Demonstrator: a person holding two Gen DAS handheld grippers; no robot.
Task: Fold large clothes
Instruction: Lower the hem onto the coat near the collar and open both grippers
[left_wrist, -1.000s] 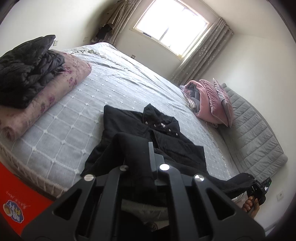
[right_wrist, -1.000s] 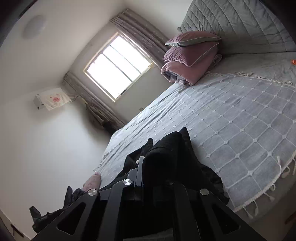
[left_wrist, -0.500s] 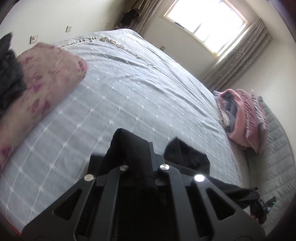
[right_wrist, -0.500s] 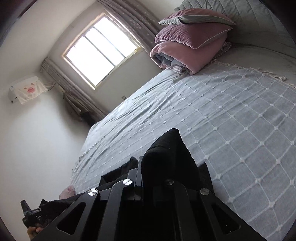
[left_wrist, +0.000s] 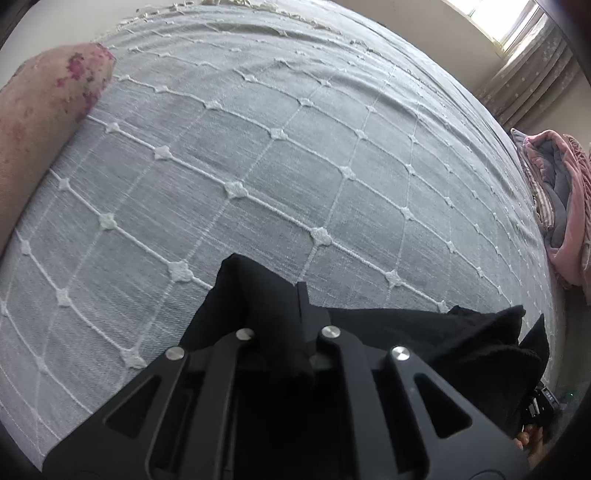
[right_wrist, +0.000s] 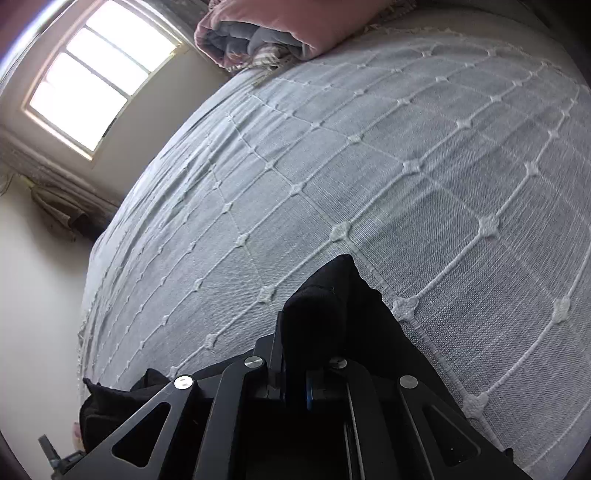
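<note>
A black jacket (left_wrist: 443, 339) hangs between my two grippers low over the grey quilted bedspread (left_wrist: 258, 166). My left gripper (left_wrist: 284, 314) is shut on a bunched fold of the black jacket; the fabric stretches right toward the other hand. In the right wrist view my right gripper (right_wrist: 314, 325) is shut on another bunch of the same jacket (right_wrist: 332, 295), close above the bedspread (right_wrist: 406, 147). The jacket's body lies below both cameras and is mostly hidden.
A pink floral rolled quilt (left_wrist: 40, 122) lies at the left. A pink and grey folded duvet (left_wrist: 561, 206) sits at the far right, also in the right wrist view (right_wrist: 266, 29). A window (right_wrist: 96, 74) is beyond the bed.
Both grippers have moved forward and down over the bed with the jacket, from above its near edge to close over the bedspread. The spread-out jacket is no longer visible ahead.
</note>
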